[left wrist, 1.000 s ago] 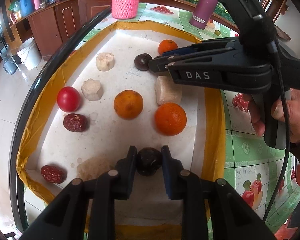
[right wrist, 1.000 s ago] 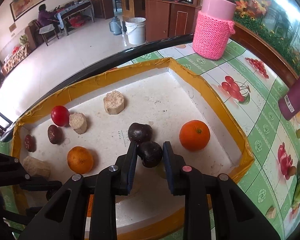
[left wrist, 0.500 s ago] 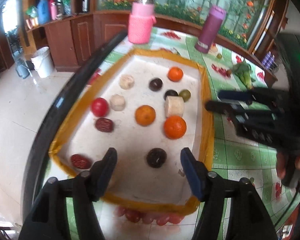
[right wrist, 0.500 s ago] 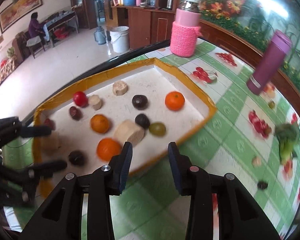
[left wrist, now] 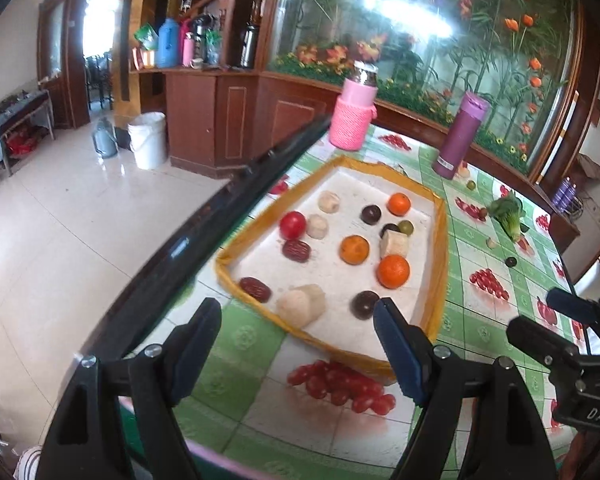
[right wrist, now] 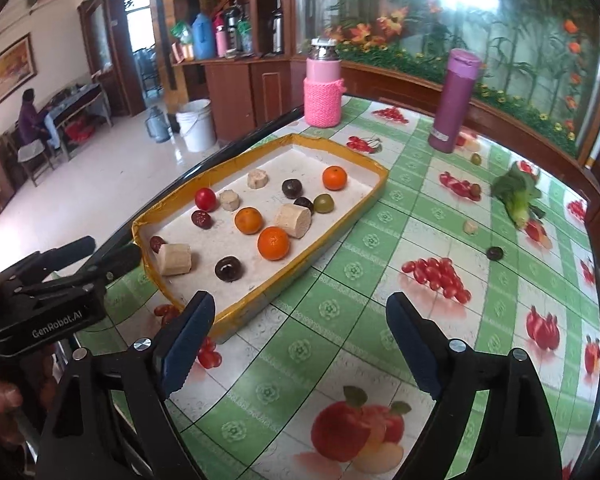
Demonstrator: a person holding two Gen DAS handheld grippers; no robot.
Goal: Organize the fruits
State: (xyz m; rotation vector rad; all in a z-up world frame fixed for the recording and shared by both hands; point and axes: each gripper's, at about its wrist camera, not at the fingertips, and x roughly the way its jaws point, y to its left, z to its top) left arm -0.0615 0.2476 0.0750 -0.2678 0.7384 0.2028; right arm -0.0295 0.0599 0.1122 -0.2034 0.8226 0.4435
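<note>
From the left wrist, the left gripper (left wrist: 298, 344) hangs with fingers spread and empty, pulled back over the table edge. The tray (left wrist: 440, 240) holds the fruit: oranges (left wrist: 393, 271), a tomato (left wrist: 293, 225), dates (left wrist: 255, 289) and a dark plum (left wrist: 364, 304), apparently grouped by kind. Half a second ago this gripper sat closer above that plum.

From the right wrist, the right gripper (right wrist: 300, 344) is likewise spread and empty, over the green tablecloth (right wrist: 380, 280) beside the tray (right wrist: 260, 300). Its fingers have opened wider and withdrawn, suggesting the sorting is finished or paused.
</note>
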